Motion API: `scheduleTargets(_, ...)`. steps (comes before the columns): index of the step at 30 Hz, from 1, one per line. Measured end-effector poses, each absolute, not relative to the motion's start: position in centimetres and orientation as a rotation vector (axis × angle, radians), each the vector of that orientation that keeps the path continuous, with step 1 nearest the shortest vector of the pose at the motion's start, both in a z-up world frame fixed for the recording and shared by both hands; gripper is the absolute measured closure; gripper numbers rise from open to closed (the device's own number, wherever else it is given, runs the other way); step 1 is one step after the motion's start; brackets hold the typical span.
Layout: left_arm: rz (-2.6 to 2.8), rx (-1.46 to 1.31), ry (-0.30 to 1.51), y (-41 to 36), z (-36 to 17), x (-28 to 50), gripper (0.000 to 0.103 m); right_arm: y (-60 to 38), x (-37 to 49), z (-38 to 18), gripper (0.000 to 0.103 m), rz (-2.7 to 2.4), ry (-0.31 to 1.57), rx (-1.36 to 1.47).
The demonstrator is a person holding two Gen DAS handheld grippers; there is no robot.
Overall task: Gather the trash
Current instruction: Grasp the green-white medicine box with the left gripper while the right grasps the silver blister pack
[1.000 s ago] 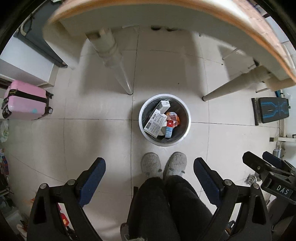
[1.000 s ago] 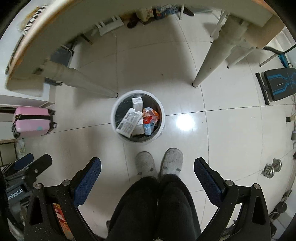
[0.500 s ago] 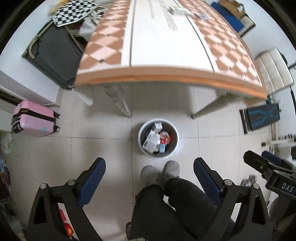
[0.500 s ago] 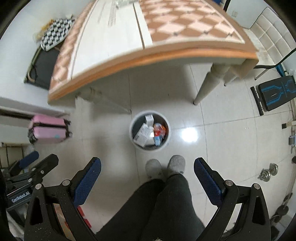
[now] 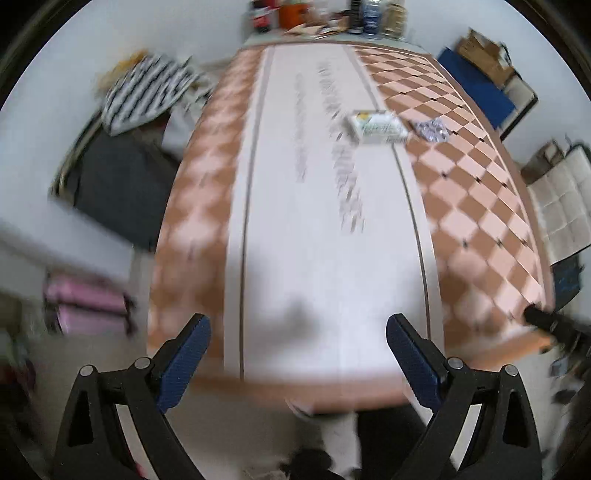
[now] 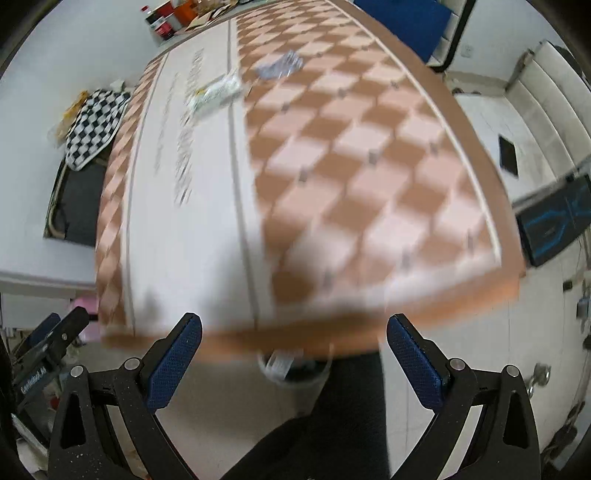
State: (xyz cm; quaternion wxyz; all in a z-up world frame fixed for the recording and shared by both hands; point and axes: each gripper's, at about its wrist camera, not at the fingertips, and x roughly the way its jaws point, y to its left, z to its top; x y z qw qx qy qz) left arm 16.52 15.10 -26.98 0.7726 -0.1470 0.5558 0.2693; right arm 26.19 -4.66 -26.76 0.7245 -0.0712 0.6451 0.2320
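Observation:
Both views are motion-blurred. A white and green box [image 5: 376,127] and a crumpled silvery blister pack [image 5: 431,130] lie on the far part of the checkered table [image 5: 314,240]. They also show in the right wrist view: the box [image 6: 216,92] and the blister pack [image 6: 280,66]. My left gripper [image 5: 298,363] is open and empty above the table's near edge. My right gripper [image 6: 294,354] is open and empty. The white trash bin [image 6: 291,369] with boxes in it peeks out below the table edge.
Bottles and boxes [image 5: 314,14] stand at the table's far end. A checkered cloth [image 5: 147,92] lies on a dark cot at the left. A pink suitcase [image 5: 88,310] sits on the floor left. A black and blue bench [image 6: 554,221] stands right. The person's dark-trousered legs [image 6: 332,424] are below.
Both grippers have swung up from the trash bin on the floor to look over the tabletop. The bin has dropped almost out of view. Both grippers stayed open and empty.

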Motion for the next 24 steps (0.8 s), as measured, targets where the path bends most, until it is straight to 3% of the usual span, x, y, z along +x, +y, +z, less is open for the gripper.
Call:
scheduleTargets(3,0.538,-0.231,1.265,17.9,-28.3,23.9,0.006,-1.9,34.6,-27.7,0.005,0.518,1.431,-0.153)
scheduleTargets(5,0.517,-0.194,1.299,19.4,-29.3,27.5,0.006,0.5,40.6,-28.5,0.018,0.533,1.444,-0.153)
scheduleTargets(8,0.487,-0.144,1.357,21.9,-31.3,33.0,0.006,4.2,48.1,-30.1,0.024,0.555,1.457,-0.145)
scheduleTargets(16,0.283,0.023,1.429,24.4,-34.1,42.0,0.007,12.4,60.2,-35.5,0.039,0.609,1.494,-0.196)
scheduleTargets(20,0.168,0.079,1.457,23.5,-34.5,44.1,0.007,14.7,61.4,-37.4,0.054,0.635,1.502,-0.242)
scheduleTargets(21,0.133,0.089,1.471,23.1,-34.6,44.6,0.007,14.7,61.0,-37.3,0.061,0.648,1.493,-0.241)
scheduleTargets(22,0.102,0.107,1.483,22.6,-34.9,45.1,0.007,15.1,60.7,-37.4,0.077,0.688,1.497,-0.242)
scheduleTargets(23,0.072,0.123,1.494,22.1,-35.2,45.5,0.007,15.3,60.6,-37.5,0.085,0.689,1.506,-0.252)
scheduleTargets(24,0.043,0.134,1.505,21.5,-35.5,46.0,0.007,15.5,60.4,-37.7,0.085,0.686,1.508,-0.26)
